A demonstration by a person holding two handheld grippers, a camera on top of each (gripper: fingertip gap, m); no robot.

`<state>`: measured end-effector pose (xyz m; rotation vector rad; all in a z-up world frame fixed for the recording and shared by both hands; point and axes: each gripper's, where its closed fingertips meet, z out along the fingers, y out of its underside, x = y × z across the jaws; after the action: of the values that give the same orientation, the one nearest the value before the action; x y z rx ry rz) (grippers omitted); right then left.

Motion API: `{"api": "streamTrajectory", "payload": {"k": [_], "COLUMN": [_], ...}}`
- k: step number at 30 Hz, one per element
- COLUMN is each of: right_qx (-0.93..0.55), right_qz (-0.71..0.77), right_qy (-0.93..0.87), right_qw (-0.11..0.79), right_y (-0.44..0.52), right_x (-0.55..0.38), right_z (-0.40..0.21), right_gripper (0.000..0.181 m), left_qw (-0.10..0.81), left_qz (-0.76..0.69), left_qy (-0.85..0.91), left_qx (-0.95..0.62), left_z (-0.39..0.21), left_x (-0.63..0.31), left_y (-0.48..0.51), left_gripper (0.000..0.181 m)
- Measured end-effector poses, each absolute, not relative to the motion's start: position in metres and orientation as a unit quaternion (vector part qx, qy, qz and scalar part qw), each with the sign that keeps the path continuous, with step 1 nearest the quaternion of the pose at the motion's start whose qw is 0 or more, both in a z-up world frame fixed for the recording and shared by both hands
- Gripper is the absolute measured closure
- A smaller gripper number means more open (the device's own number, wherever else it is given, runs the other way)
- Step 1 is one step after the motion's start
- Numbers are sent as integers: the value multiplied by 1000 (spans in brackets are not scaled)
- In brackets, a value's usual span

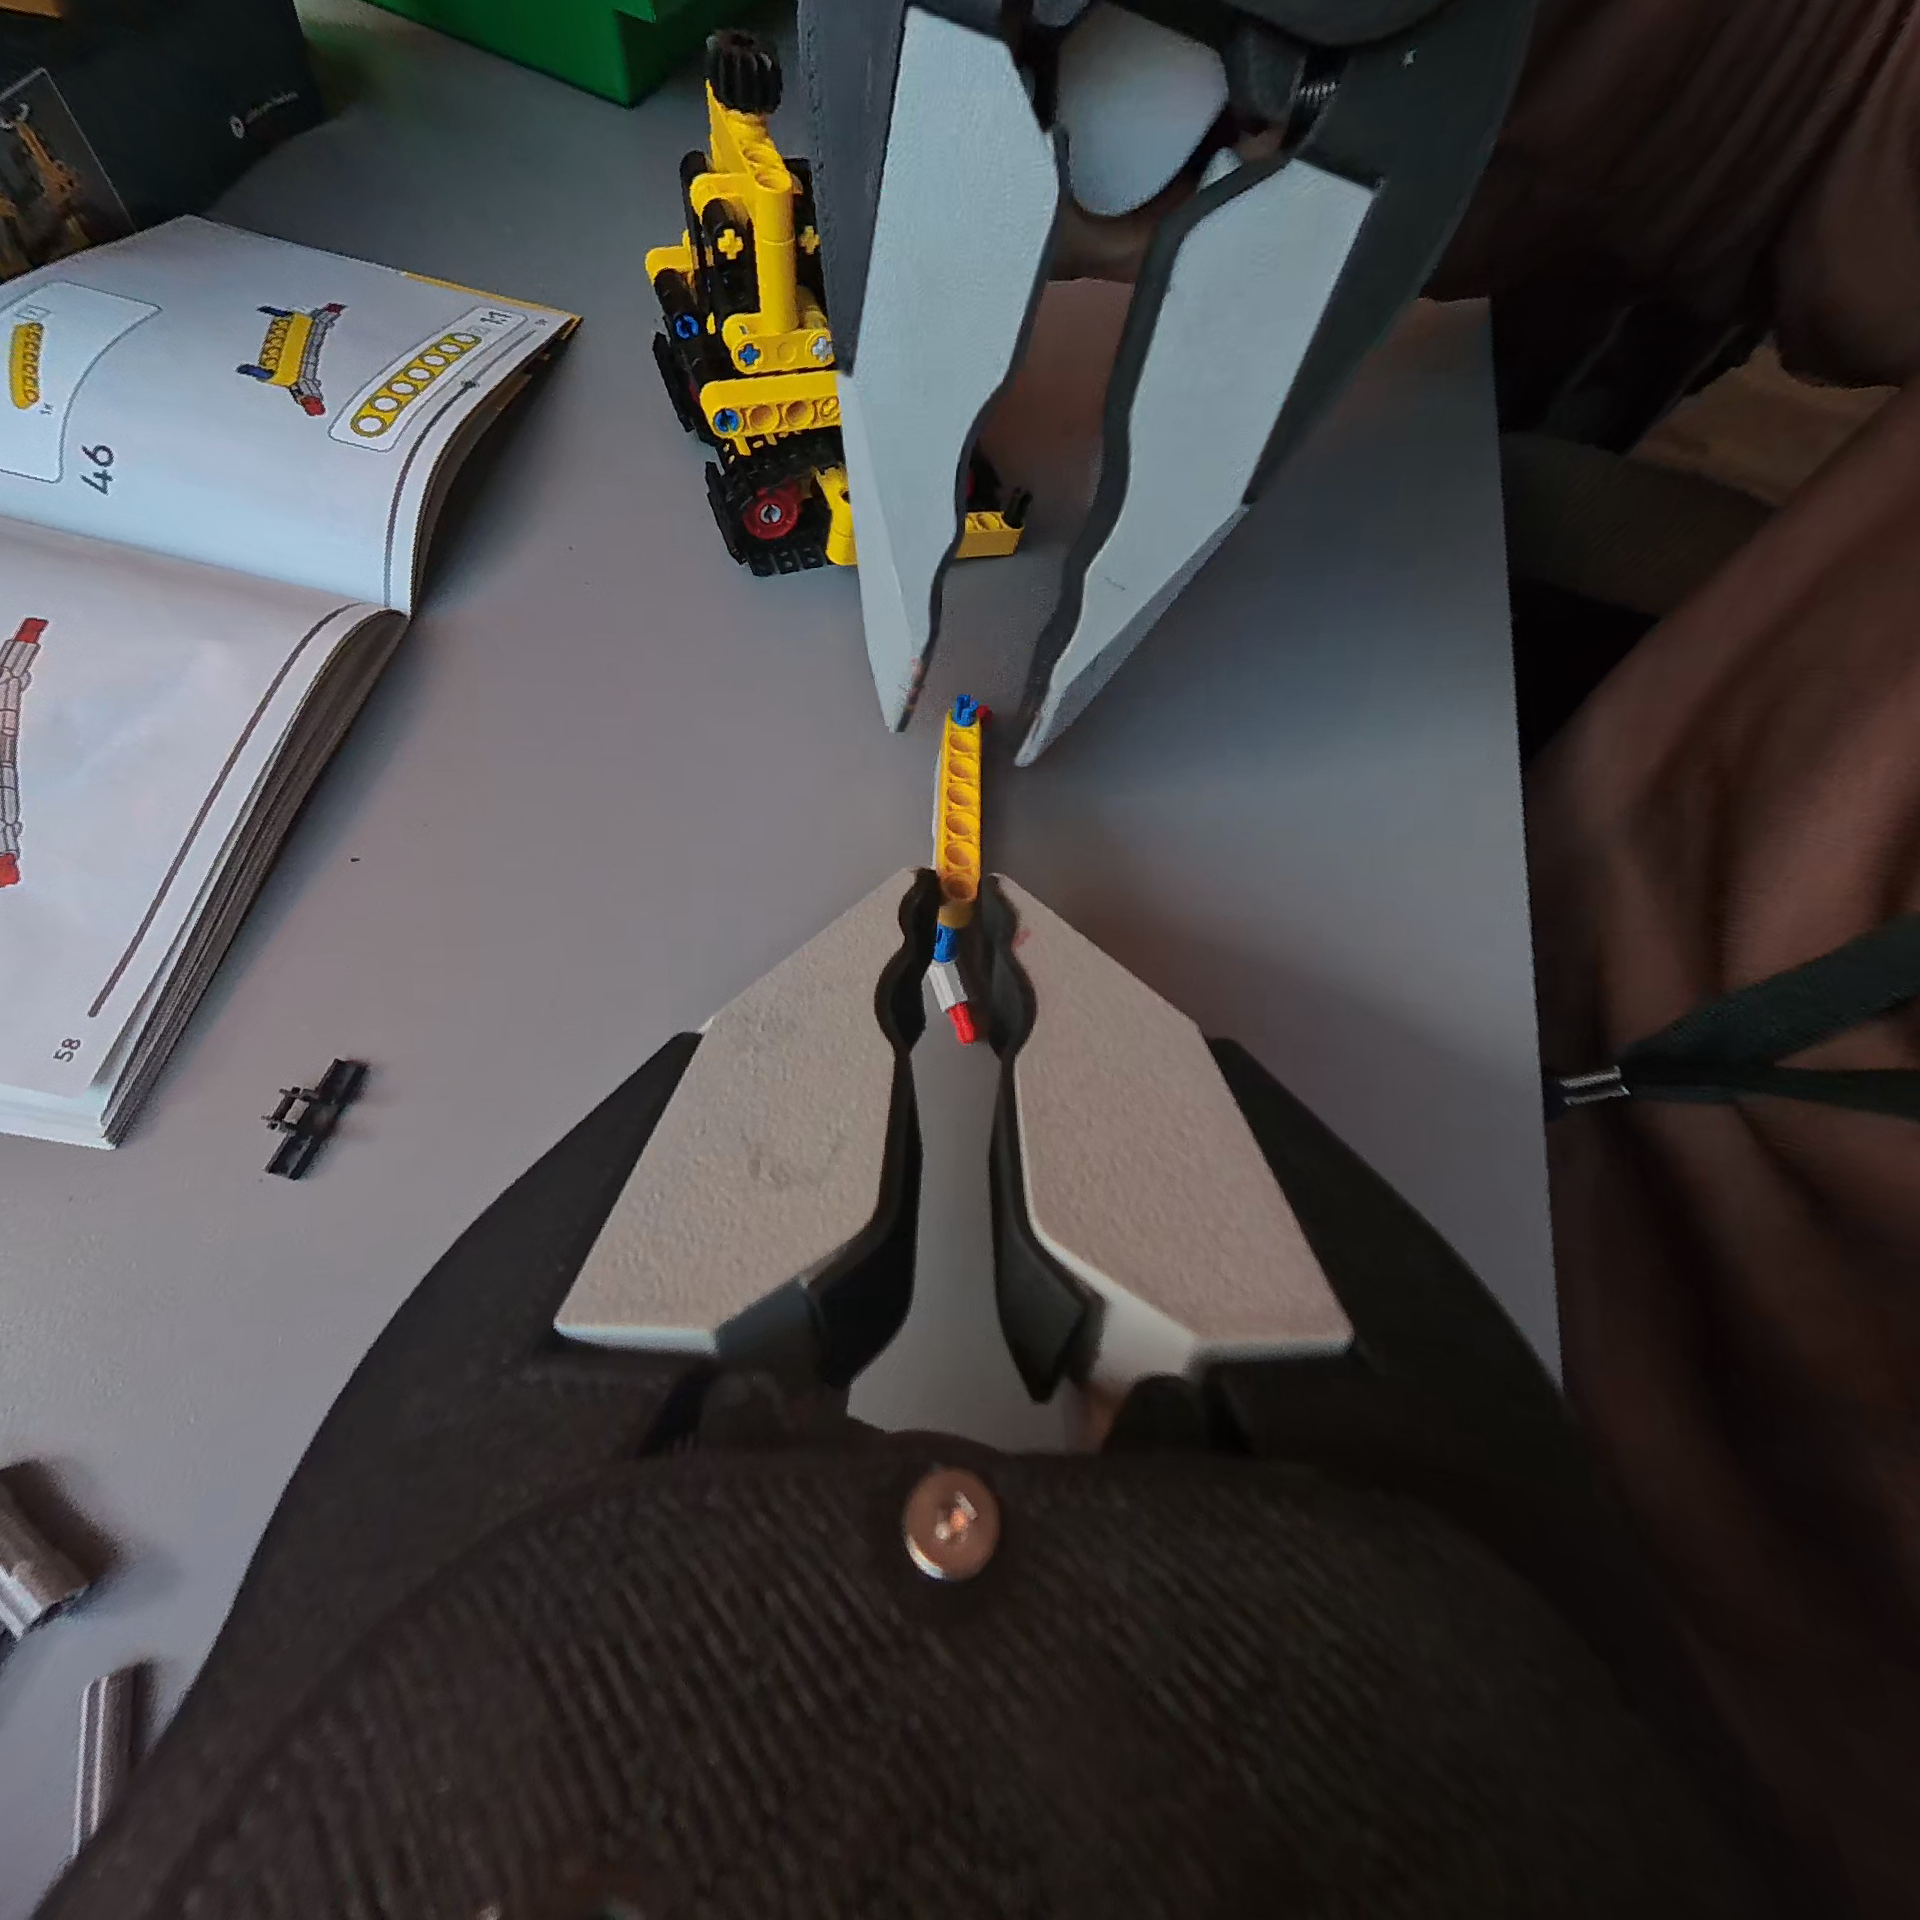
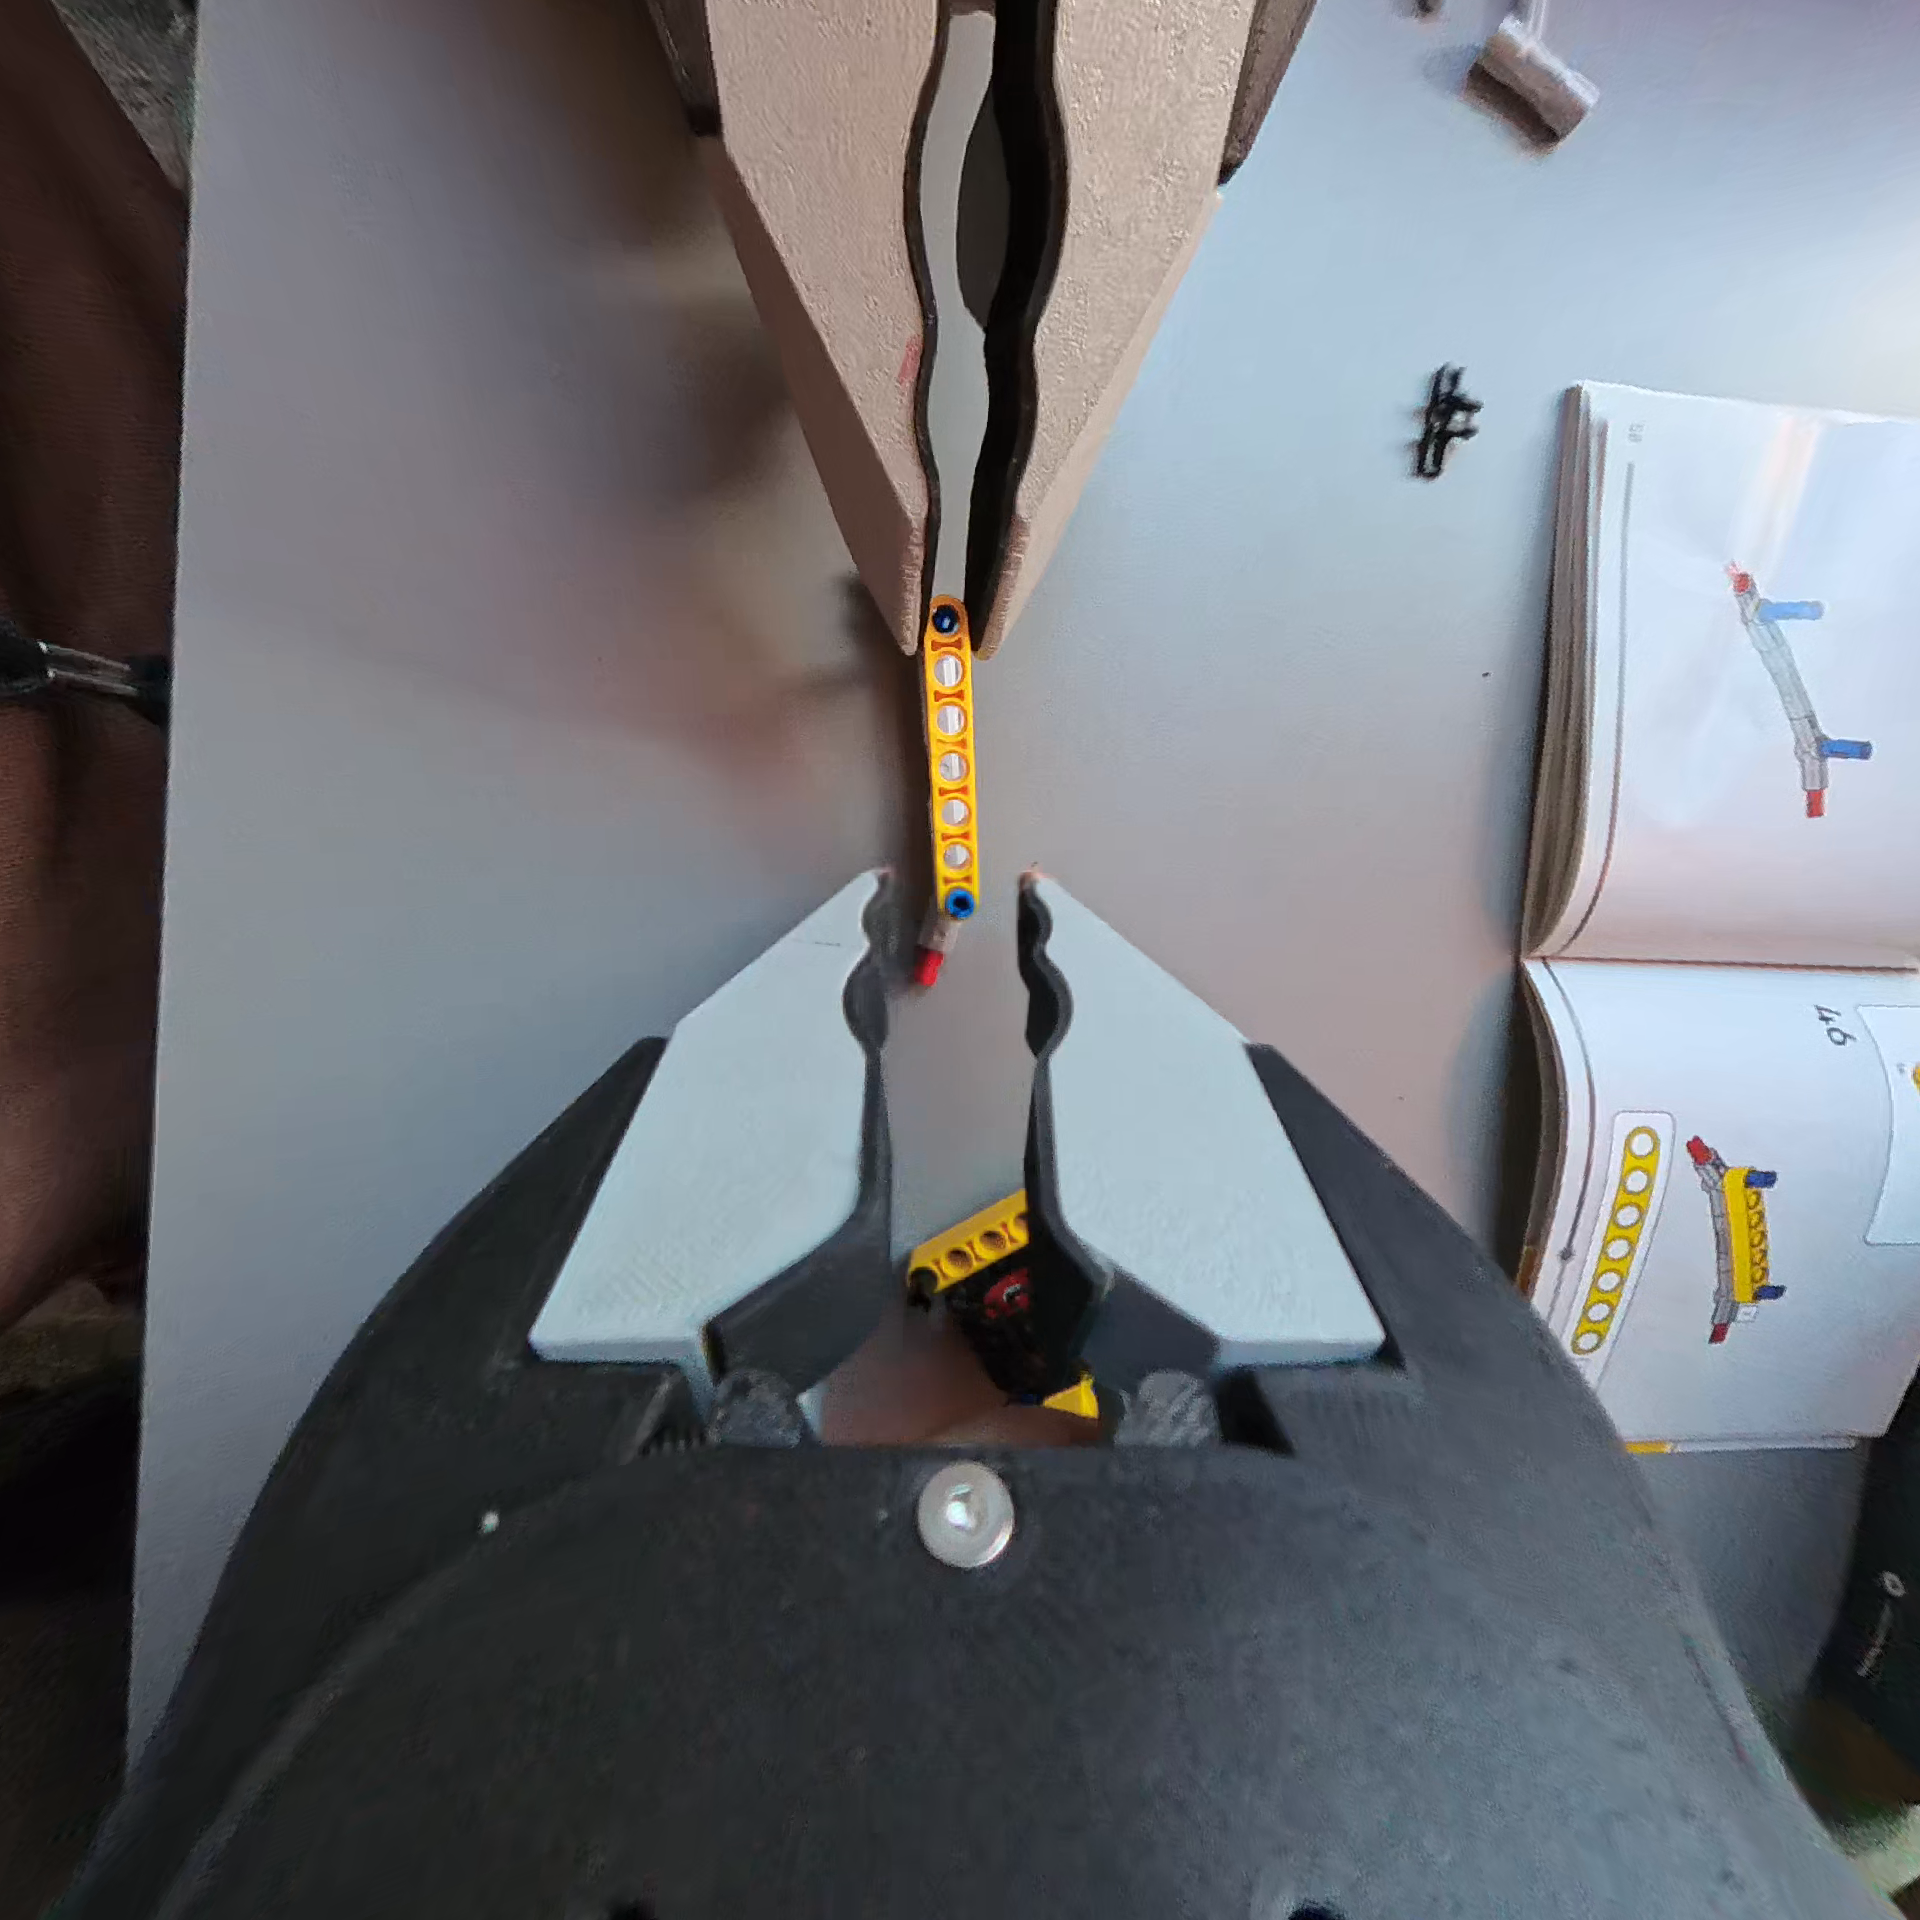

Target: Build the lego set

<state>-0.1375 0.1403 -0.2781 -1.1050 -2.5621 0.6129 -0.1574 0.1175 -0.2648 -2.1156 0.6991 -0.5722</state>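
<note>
A yellow beam (image 1: 961,800) with several holes carries blue pins at both ends and a grey link with a red tip. My left gripper (image 1: 958,883) is shut on its near end and holds it over the grey table (image 1: 623,831). My right gripper (image 1: 964,740) comes in from the far side, open, with its fingertips on either side of the beam's other end. In the right wrist view the beam (image 2: 951,764) runs from the shut left gripper (image 2: 951,636) to my open right gripper (image 2: 956,881). The yellow and black vehicle model (image 1: 758,364) stands behind.
An open instruction booklet (image 1: 208,520) lies left, and shows in the right wrist view (image 2: 1745,935). A small black part (image 1: 312,1117) lies near it. Grey parts (image 1: 42,1558) lie at the lower left. A green box (image 1: 582,31) sits far back. The table edge and a person's brown clothing (image 1: 1714,935) are right. Tip to tip, the grippers are about 4 cm apart.
</note>
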Motion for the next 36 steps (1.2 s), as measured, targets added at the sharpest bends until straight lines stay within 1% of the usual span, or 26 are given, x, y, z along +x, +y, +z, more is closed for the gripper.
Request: {"api": "streamTrajectory", "payload": {"k": [3, 5, 6, 7, 9, 12, 14, 17, 21, 23, 29, 36], "right_qx": [-386, -381, -380, -380, -376, -378, -379, -382, -377, -372, -363, -366], "right_qz": [236, 261, 265, 255, 251, 255, 251, 252, 258, 251, 275, 282], "right_qy": [-878, -874, -874, -877, -880, -878, -878, -876, -876, -879, -876, -872], "right_qw": [157, 152, 148, 146, 148, 144, 150, 153, 156, 160, 161, 163], "right_y": [136, 125, 121, 120, 119, 119, 121, 120, 116, 117, 112, 112], "right_x": [-146, -152, -155, -157, -160, -157, -156, -157, -160, -162, -165, -165], "right_z": [-267, -261, -261, -264, -266, -266, -266, -266, -266, -269, -267, -267], "right_gripper": [160, 161, 163, 171, 178, 178, 178, 179, 164, 173, 177, 177], "left_qw": [409, 410, 411, 412, 415, 409, 404, 399, 379, 378, 379, 398], "left_qz": [-228, -226, -224, -223, -218, -218, -204, -216, -181, -173, -175, -191], "left_qy": [277, 278, 279, 280, 276, 290, 287, 281, 297, 301, 297, 288], "left_qx": [-839, -839, -839, -838, -839, -837, -844, -845, -858, -859, -859, -850], "left_z": [-265, -265, -264, -264, -263, -265, -268, -268, -279, -280, -280, -272], "left_x": [-157, -157, -157, -157, -159, -161, -169, -169, -167, -166, -167, -164], "left_y": [117, 117, 117, 117, 118, 111, 109, 106, 109, 110, 111, 114], "left_gripper": [176, 176, 176, 176, 177, 175, 169, 169, 178, 181, 181, 181]}}
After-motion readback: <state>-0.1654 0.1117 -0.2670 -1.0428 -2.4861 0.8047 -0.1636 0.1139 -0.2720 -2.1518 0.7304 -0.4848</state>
